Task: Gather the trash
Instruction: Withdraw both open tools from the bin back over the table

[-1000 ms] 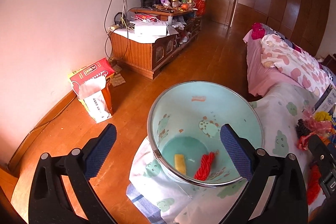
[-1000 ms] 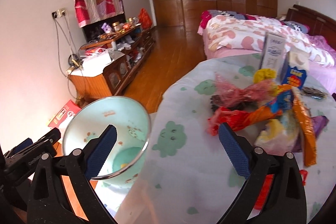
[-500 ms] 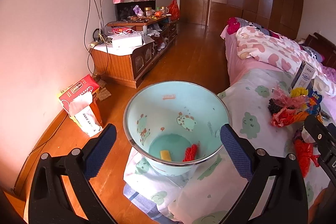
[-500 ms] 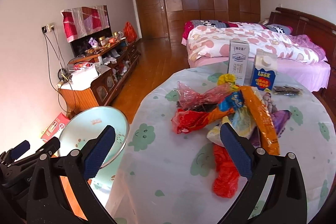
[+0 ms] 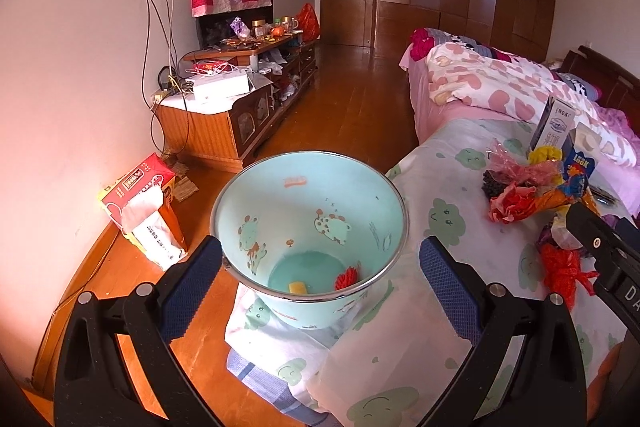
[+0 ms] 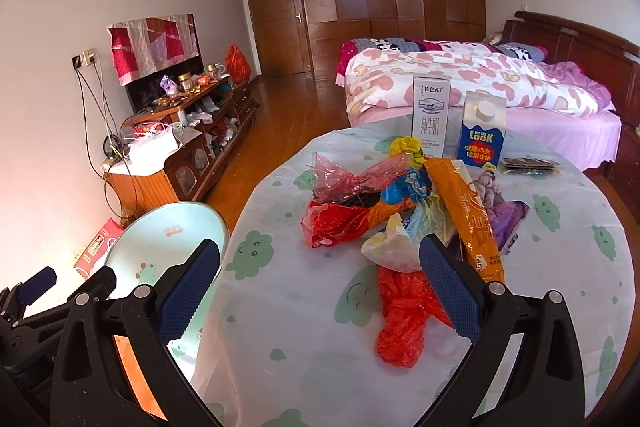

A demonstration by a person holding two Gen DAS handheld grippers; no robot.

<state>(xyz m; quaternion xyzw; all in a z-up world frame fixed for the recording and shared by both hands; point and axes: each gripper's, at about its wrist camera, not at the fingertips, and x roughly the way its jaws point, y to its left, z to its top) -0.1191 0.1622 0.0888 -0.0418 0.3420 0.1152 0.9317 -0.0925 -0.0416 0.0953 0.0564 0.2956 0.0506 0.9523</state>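
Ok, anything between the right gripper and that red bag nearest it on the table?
Nothing visible. The right gripper is open above bare tablecloth, and the red bag lies just ahead, by its right finger.

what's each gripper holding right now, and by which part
Nothing is held. The left gripper is open in front of the trash bin; the right gripper is open above the wrapper pile on the table.

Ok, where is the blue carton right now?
In the right wrist view the blue carton stands upright at the far side of the table, right of the white milk carton and just behind the wrapper pile.
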